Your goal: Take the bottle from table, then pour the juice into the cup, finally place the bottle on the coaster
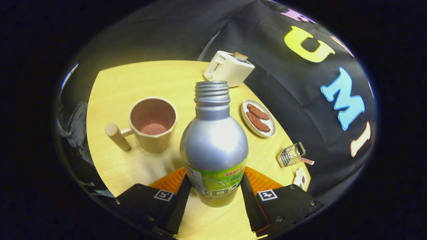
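The hand-held gripper (215,186) has its two fingers pressed on either side of the bottle (214,146), pinching it low on the labelled part of the body. The bottle sits upright between the fingers, its cap off and threaded neck open. Its base seems to hang a little above the worktop (113,100), though the fisheye makes that hard to be sure of.

By my reading, the take step is done and the pour is in hand. The cup (152,123) stands just beyond the fingers, to the left of the bottle, its wooden peg handle pointing further left; its mouth faces up, and I cannot tell if any juice is in it. The next move calls for carrying the neck over the cup's rim and tilting leftward slowly, with the grip kept firm on the smooth metal.

Right of the bottle lies a plate (258,118) with two brown pieces, and nearer, a small wire holder (292,155). Farthest off stands a toaster (228,68).
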Demonstrator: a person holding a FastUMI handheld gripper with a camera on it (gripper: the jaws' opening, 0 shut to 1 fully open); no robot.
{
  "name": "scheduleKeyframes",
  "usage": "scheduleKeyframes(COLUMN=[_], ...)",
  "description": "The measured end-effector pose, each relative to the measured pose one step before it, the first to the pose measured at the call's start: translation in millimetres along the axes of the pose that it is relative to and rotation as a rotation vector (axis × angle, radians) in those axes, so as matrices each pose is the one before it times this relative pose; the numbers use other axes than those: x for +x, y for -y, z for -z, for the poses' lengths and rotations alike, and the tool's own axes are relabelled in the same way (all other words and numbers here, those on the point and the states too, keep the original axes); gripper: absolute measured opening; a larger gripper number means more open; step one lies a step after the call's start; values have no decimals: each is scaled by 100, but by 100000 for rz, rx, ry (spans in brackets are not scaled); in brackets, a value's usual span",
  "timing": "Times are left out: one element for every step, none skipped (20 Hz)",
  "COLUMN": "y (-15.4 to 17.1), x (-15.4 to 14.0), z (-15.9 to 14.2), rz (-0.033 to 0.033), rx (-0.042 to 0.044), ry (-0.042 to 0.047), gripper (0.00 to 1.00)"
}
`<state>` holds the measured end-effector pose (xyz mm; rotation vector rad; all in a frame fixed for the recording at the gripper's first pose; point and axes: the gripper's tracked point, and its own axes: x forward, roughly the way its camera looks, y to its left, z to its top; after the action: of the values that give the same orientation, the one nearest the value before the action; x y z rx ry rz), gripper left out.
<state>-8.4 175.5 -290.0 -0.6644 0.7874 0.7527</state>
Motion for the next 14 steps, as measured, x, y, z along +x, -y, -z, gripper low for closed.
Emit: scheduleKeyframes(y=[1,60,233,263,282,146,229,236,167,245,38,84,415,284], x=[-45,-7,59,158,87,232,149,223,231,347,272,412,306,282], z=[-166,-149,-275,-228,-219,-106,-200,-164,-235,-293,-194,-9,-47,-57], rz=[-1074,-1071,-817,-257,-299,-365,-223,-224,-520,-572,-1044,-615,193,-49], rx=[4156,3793,3028,2420,1995,1937,2235,2497,2731,2608,1966,1221,744,1037], ry=[1795,1654,1832,2022,1651,1436,1627,1564,1795,2057,1255,783,274,140], gripper=[76,77,76,76,76,76,76,76,76,76,76,76,76,76])
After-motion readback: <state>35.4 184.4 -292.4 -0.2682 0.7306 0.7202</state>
